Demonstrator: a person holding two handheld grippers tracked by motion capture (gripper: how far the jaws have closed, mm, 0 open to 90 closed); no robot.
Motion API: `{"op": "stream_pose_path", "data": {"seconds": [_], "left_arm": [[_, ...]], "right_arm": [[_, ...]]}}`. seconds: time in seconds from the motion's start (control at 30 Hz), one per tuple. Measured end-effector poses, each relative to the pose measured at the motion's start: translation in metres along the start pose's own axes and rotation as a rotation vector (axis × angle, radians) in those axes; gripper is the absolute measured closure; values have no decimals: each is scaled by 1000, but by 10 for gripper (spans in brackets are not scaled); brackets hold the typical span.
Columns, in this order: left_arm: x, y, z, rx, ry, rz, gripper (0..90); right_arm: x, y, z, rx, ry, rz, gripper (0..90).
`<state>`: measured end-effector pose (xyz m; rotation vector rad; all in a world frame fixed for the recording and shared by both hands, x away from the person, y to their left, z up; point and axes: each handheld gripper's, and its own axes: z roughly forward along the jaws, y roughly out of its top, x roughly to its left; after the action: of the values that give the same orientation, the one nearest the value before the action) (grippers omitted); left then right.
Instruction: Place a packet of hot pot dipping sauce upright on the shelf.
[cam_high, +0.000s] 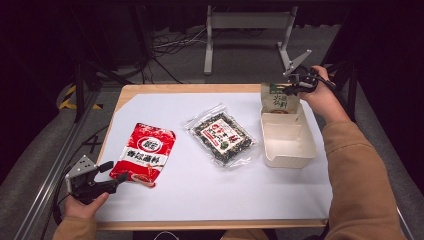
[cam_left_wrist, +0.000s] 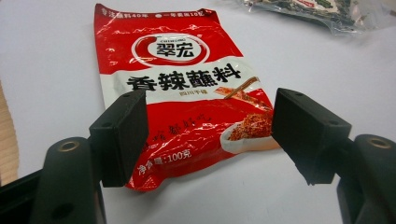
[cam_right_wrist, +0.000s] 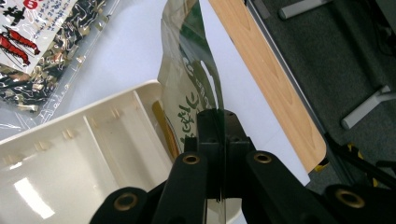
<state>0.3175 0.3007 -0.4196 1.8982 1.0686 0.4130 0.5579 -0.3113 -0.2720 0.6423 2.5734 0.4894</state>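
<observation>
Tabletop (cam_high: 210, 89) of pale wood, overlaid by a white sheet (cam_high: 200, 190) that left a wooden strip bare at the far edge and the far right corner. Grey carpeted floor beyond, carrying loose cables and a pale metal stand (cam_high: 250, 30); surroundings dark. Right gripper (cam_high: 298, 82), held at the far right of the table, had its jaws pressed together on the top edge of a beige-and-green pouch (cam_high: 280, 100), which hung upright with its lower end at the far end of a cream tray (cam_high: 287, 142). Left gripper (cam_high: 112, 175), at the near left, had its jaws spread wide and gripping nothing; a red sachet (cam_high: 145, 152) lay flat on the sheet just ahead of them, apart from the pads (cam_left_wrist: 121, 135). Clear packet (cam_high: 222, 135) of dark contents lay between sachet and tray. Pouch's lower end was concealed behind the tray wall; its lettering was too small to make out in the high view. Clear packet was cut off at the frame edge in both gripper views.
</observation>
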Motion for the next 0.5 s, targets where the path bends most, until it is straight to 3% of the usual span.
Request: {"op": "stream_pose_path", "data": {"seconds": [0.1, 0.17, 0.3, 0.5], "left_arm": [[0, 1, 1, 2, -3, 4, 283], [-1, 2, 3, 2, -8, 3, 282], [-1, 4, 6, 6, -13, 18, 282], [-1, 10, 12, 1, -31, 33, 274]], "right_arm": [[0, -5, 1, 11, 3, 24, 885], [0, -12, 2, -9, 13, 75, 879], [1, -18, 2, -17, 15, 122, 843], [4, -22, -9, -98, -29, 178, 673]]}}
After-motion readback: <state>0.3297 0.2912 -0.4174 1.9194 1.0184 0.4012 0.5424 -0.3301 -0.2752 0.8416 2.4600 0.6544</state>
